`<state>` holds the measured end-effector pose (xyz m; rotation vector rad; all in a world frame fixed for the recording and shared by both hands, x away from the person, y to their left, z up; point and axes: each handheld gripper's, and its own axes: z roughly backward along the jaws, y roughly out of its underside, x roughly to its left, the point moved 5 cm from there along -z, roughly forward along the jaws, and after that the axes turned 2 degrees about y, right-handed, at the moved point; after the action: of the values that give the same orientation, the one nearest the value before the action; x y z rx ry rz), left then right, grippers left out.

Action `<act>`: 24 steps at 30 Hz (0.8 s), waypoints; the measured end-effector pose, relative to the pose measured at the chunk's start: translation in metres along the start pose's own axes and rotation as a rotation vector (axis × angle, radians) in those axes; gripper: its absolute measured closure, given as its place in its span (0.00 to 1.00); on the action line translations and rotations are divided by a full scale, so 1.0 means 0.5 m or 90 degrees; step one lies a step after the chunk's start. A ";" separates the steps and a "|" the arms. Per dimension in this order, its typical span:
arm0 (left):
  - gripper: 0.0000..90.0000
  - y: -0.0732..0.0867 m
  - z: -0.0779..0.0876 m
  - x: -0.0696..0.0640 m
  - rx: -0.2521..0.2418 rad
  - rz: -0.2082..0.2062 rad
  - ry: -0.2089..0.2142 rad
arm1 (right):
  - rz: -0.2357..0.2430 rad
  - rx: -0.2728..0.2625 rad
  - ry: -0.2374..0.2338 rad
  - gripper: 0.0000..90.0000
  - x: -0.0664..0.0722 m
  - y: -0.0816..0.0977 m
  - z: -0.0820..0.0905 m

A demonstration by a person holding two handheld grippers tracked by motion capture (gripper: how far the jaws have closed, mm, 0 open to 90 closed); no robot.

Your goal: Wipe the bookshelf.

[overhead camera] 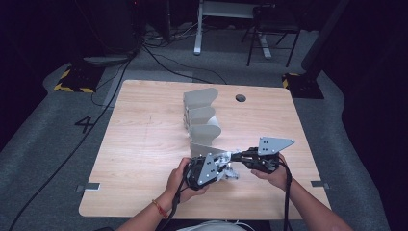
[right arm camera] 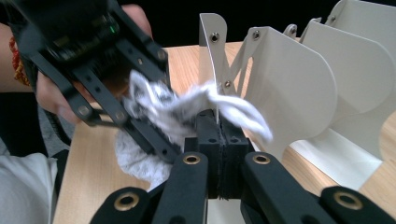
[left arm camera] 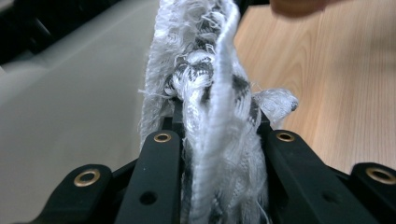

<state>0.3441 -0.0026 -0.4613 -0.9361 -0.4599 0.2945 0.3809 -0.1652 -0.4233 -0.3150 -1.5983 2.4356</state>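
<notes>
A frayed white and grey cloth (overhead camera: pixel 232 172) hangs between my two grippers, just above the wooden table (overhead camera: pixel 144 144) near its front edge. My left gripper (overhead camera: pixel 227 169) is shut on a bunched part of the cloth (left arm camera: pixel 210 93), which fills the gap between its black fingers (left arm camera: pixel 159 154). My right gripper (right arm camera: pixel 217 116) is shut, with a twisted end of the cloth (right arm camera: pixel 233 108) pinched at its tips. In the right gripper view the left gripper (right arm camera: pixel 140 123) sits close on the left, tilted, with the cloth in it. Both grippers meet right in front of a grey metal rack (overhead camera: pixel 202 120).
The rack (right arm camera: pixel 289 79) of curved upright dividers runs from mid-table toward the back. A round cable hole (overhead camera: pixel 240 98) lies near the far edge. Bare tabletop stretches to the left and right. On the floor behind are cables (overhead camera: pixel 163 60), a chair (overhead camera: pixel 272 29) and a desk leg.
</notes>
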 end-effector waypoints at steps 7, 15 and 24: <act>0.82 0.061 0.001 0.027 0.082 0.030 -0.009 | -0.006 0.003 0.008 1.00 -0.007 0.002 0.004; 0.82 0.066 0.060 0.076 0.071 0.072 -0.073 | -0.009 -0.001 0.015 1.00 -0.006 0.003 0.002; 0.82 -0.028 0.077 0.061 0.000 0.018 -0.092 | -0.012 -0.007 0.021 1.00 -0.007 0.004 0.001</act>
<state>0.3518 0.0298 -0.4224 -0.9262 -0.5795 0.3898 0.3841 -0.1677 -0.4246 -0.3378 -1.5944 2.3956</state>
